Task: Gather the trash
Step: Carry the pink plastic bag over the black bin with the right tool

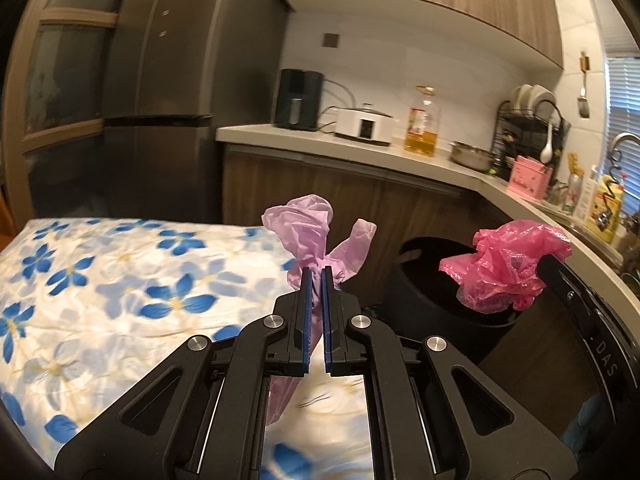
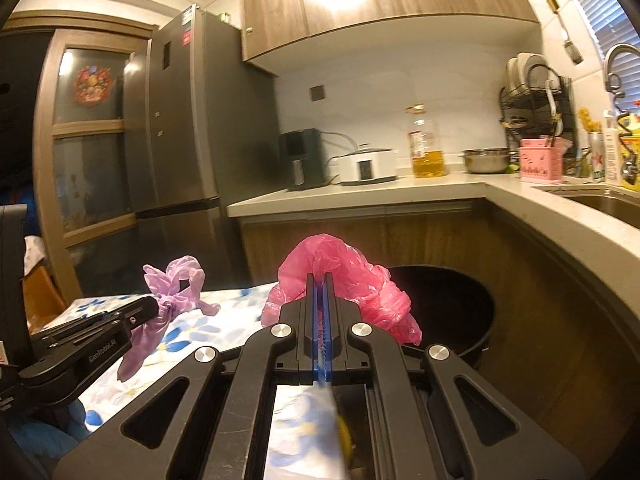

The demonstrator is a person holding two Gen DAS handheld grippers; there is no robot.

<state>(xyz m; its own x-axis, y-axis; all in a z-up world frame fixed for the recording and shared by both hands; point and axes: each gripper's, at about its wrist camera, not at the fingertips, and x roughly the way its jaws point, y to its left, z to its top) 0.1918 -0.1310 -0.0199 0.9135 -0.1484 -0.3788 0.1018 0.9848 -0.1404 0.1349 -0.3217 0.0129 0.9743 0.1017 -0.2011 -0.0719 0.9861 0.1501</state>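
Left gripper [image 1: 316,276] clenches a crumpled lilac plastic bag [image 1: 308,232]; right gripper [image 2: 319,280] clenches a crumpled pink plastic bag [image 2: 340,276]. Only the right wrist view shows the steel sink [image 2: 600,200].

Lilac bag [image 1: 308,236] crumpled, held aloft; pink bag [image 1: 508,268] likewise

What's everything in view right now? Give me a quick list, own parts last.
purple bag: 1, lilac, clamped in left tool
pink bag: 1, pink, clamped in right tool, near bin
bin: 1, black, open, floor beside counter
table cloth: 1, white with blue flowers
fridge: 1, grey
air fryer: 1, black, counter
cooker: 1, white, counter
oil bottle: 1, yellow
steel bowl: 1
pink holder: 1
dish rack: 1, black
left tool: shut
right tool: shut
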